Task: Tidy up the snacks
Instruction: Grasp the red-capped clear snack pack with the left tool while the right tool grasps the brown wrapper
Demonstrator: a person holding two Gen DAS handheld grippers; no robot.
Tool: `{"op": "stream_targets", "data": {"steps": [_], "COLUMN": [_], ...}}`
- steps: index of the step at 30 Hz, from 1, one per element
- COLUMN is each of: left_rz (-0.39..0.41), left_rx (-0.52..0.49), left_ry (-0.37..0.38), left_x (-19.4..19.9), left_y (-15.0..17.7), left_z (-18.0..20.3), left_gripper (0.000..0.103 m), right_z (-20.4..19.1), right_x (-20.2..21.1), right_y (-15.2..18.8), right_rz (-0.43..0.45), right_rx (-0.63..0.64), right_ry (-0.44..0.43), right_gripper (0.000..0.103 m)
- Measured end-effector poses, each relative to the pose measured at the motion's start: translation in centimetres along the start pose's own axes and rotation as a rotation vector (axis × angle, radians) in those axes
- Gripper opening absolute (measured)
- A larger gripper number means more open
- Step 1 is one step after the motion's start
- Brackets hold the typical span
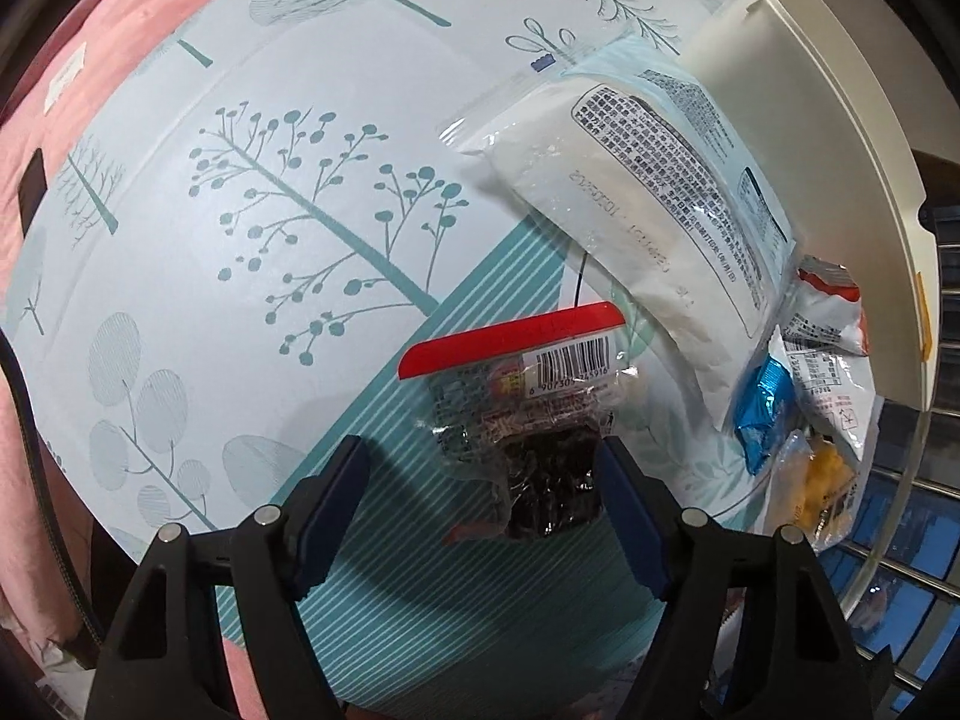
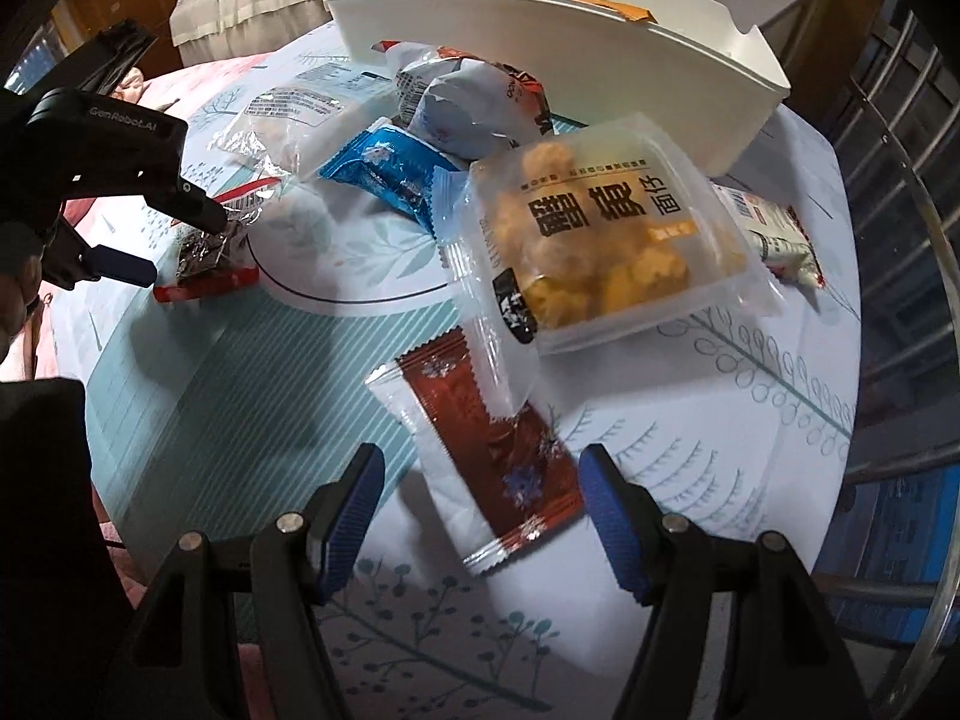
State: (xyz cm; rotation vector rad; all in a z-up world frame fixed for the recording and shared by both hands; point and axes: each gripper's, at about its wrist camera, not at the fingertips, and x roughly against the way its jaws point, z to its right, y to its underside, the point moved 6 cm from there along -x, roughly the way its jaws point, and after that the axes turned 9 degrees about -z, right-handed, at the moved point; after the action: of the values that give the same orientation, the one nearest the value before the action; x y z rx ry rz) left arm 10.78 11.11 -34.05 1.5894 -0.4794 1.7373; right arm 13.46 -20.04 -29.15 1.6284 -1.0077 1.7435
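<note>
**Two grippers low over a snack-strewn round table**

Two grippers hang over a round glass-edged table (image 2: 900, 276) covered with a pale cloth (image 1: 300, 120) printed with teal trees and a striped teal patch. A pink fabric (image 1: 120, 18) lies beyond the cloth's far side in the left wrist view. A white bin (image 2: 600, 54) stands at the table's edge behind the snacks, with metal bars (image 2: 912, 138) just past the rim and a wooden cabinet in the background.

The left gripper (image 1: 480, 468) points down with its jaws wide; the dark packet with a red strip (image 1: 528, 414) lies between the pads, its crinkled end touching the right pad while the left pad stands clear. No grip is closed on it. The right wrist view shows the same: one finger above the packet, one beside it.

The right gripper (image 2: 480, 480) also stands with jaws apart, straddling the brown-red wrapper (image 2: 498, 450), which lies flat on the cloth with neither pad on it.

The rest of the snacks crowd toward the bin: a large white pouch (image 1: 648, 210), a blue packet (image 2: 390, 168), a red-and-white bag (image 2: 474, 102), a clear pack of yellow puffs (image 2: 606, 240) and a small white sachet (image 2: 774, 240) near the rim. The cloth on the left gripper's side, away from the bin, is open; the bin side is tight.
</note>
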Motion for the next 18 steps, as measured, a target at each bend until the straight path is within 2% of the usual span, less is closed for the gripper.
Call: {"op": "stream_targets", "data": {"steps": [2, 6, 11, 14, 18], "left_rz": [0.017, 0.038, 0.068, 0.087, 0.087], "left_rx": [0.003, 0.003, 0.009, 0.004, 0.002], "left_ry": [-0.005, 0.016, 0.013, 0.011, 0.012], "left_x": [-0.2, 0.2, 0.4, 0.8, 1.4], "left_y": [0.3, 0.5, 1.0, 1.3, 1.7], "left_z": [0.5, 1.7, 3.4, 3.7, 3.4], "left_gripper": [0.074, 0.059, 0.051, 0.039, 0.038], "right_z": [0.0, 0.4, 0.4, 0.5, 0.2], "right_x": [-0.3, -0.7, -0.8, -0.8, -0.8], "right_y": [-0.2, -0.4, -1.0, -1.3, -1.5], "right_rz": [-0.004, -0.012, -0.002, -0.004, -0.005], "right_rx": [0.015, 0.022, 0.058, 0.071, 0.077], "right_ry": [-0.006, -0.008, -0.009, -0.015, -0.023], "right_gripper": [0.067, 0.061, 0.051, 0.046, 0.042]}}
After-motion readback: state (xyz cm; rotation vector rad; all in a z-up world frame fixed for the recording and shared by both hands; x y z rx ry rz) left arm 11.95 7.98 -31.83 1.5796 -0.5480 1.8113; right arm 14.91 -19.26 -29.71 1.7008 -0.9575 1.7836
